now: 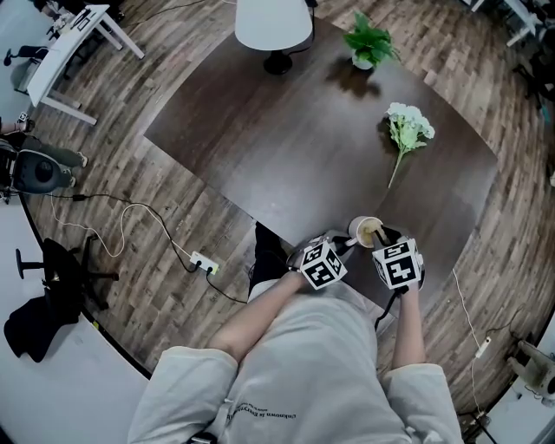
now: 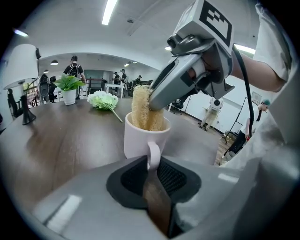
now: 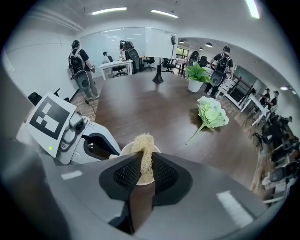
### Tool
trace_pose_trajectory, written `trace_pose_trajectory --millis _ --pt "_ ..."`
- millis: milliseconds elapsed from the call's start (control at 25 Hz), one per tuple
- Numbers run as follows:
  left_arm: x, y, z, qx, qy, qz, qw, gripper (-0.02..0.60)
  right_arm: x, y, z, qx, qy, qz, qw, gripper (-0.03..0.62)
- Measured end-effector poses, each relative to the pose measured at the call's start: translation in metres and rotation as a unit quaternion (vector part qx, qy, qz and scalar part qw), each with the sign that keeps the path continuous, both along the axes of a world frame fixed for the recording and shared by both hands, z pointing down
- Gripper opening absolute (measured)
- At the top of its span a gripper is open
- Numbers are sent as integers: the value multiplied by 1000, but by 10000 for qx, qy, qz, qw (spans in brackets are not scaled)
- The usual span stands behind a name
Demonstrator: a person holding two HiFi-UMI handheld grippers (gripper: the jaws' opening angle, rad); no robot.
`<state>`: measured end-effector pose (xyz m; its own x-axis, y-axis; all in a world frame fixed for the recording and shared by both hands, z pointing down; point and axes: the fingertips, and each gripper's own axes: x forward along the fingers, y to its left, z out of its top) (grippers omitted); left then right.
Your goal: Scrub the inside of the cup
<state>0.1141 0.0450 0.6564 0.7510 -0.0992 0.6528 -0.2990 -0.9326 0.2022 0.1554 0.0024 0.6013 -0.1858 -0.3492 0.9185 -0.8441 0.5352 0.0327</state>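
Observation:
A white cup (image 1: 365,231) (image 2: 140,140) stands on the dark table (image 1: 295,139) near its front edge. My left gripper (image 2: 153,164) (image 1: 344,245) is shut on the cup's handle (image 2: 153,154). My right gripper (image 3: 144,168) (image 1: 382,236) is shut on a tan loofah scrubber (image 3: 144,150) (image 2: 144,110), whose lower end is down inside the cup. In the right gripper view the cup's rim (image 3: 125,149) shows only partly behind the jaws.
A bunch of white flowers (image 1: 406,130) (image 3: 211,114) lies further out on the table. A potted green plant (image 1: 368,41) and a white lamp (image 1: 273,26) stand at the far edge. Several people and desks are in the room behind.

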Motion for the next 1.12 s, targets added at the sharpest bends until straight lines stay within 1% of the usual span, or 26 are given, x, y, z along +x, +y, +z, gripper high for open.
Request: trace_pose_trajectory --millis 120,280,400,520,600,680,840,1000,1120 --pt "-1 -1 0 78 -67 -36 9999 60 -2 8 1 -139 64 -21 9999 80" --pt "-1 -1 1 104 -121 -61 9999 60 -8 12 2 -221 5 -121 9997 80" --pt "-1 -1 1 110 -152 -72 9998 58 -10 13 2 -228 -103 -91 9996 80" --pt "-4 -4 -1 92 -109 -198 9997 57 -13 12 0 -147 -297 -17 9995 80" --pt "-8 -9 -2 80 -57 -384 9992 55 -17 7 -1 -68 -472 24 9989 80" --pt "-16 -16 -2 90 -40 -657 9978 52 -24 1 0 -18 -629 0 9980 80" --pt "-37 -32 -1 102 -45 -1318 9912 51 -44 -12 1 45 -876 -177 9960 80" --pt "-64 -46 0 199 -237 -1772 9837 51 -72 -22 1 119 -991 -479 9939 80" --pt "-80 -54 -1 219 -334 -1981 9794 51 -84 -26 -3 179 -1013 -608 9928 80"
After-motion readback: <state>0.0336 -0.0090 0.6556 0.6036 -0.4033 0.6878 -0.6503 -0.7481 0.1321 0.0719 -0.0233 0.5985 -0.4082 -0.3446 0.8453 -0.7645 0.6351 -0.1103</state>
